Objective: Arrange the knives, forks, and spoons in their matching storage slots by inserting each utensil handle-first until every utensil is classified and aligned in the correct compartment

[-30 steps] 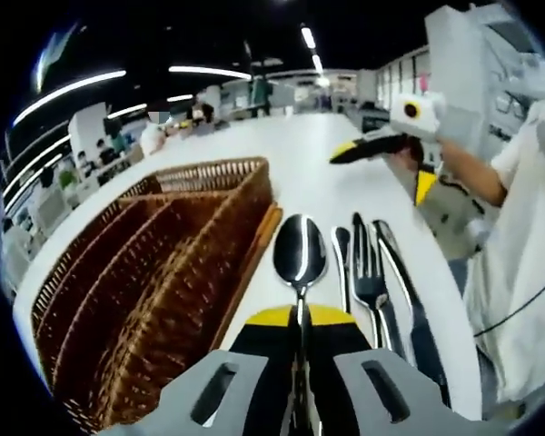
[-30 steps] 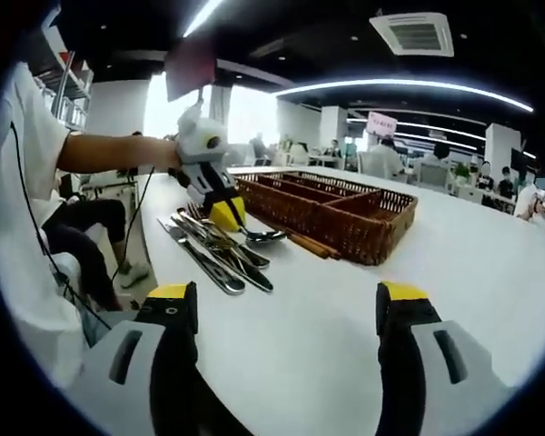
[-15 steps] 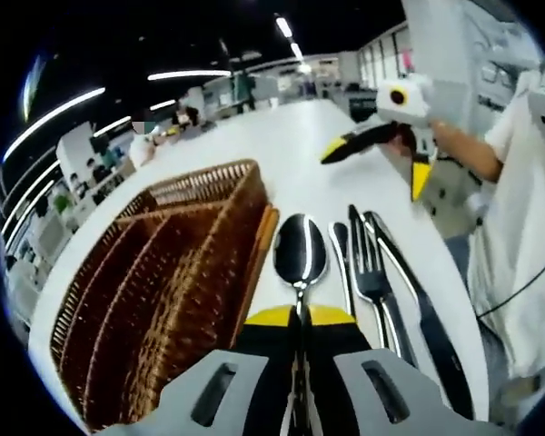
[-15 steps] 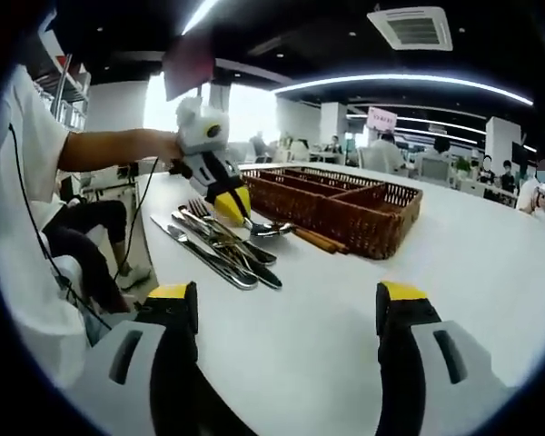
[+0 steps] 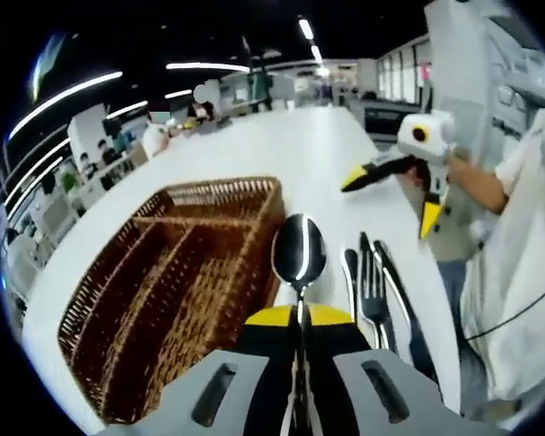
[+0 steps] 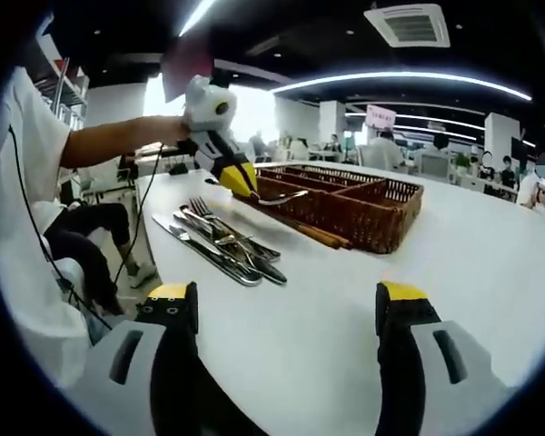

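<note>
- Brown wicker forms the divided storage basket (image 5: 177,272), which is seen lying on the white table (image 5: 300,145); its long compartments are seen side by side in the left gripper view.
- A steel spoon (image 5: 299,254) is gripped by its handle between the closed yellow-tipped jaws of the left gripper (image 5: 299,318), bowl pointing forward.
- In the right gripper view that spoon (image 6: 282,196) is seen lifted off the table, its bowl over the near end of the basket (image 6: 345,204), held out from the left gripper (image 6: 241,182).
- The remaining cutlery (image 6: 222,245) is laid in a loose row on the table just beside the basket; a fork (image 5: 372,286) and a knife (image 5: 400,300) can be made out among it.
- The right gripper (image 6: 286,318) is held with its jaws spread wide and nothing between them, low over bare table, well apart from the basket.
- The right gripper (image 5: 409,168) is also seen in the left gripper view, past the cutlery, with a person's arm (image 5: 477,177) behind it.
</note>
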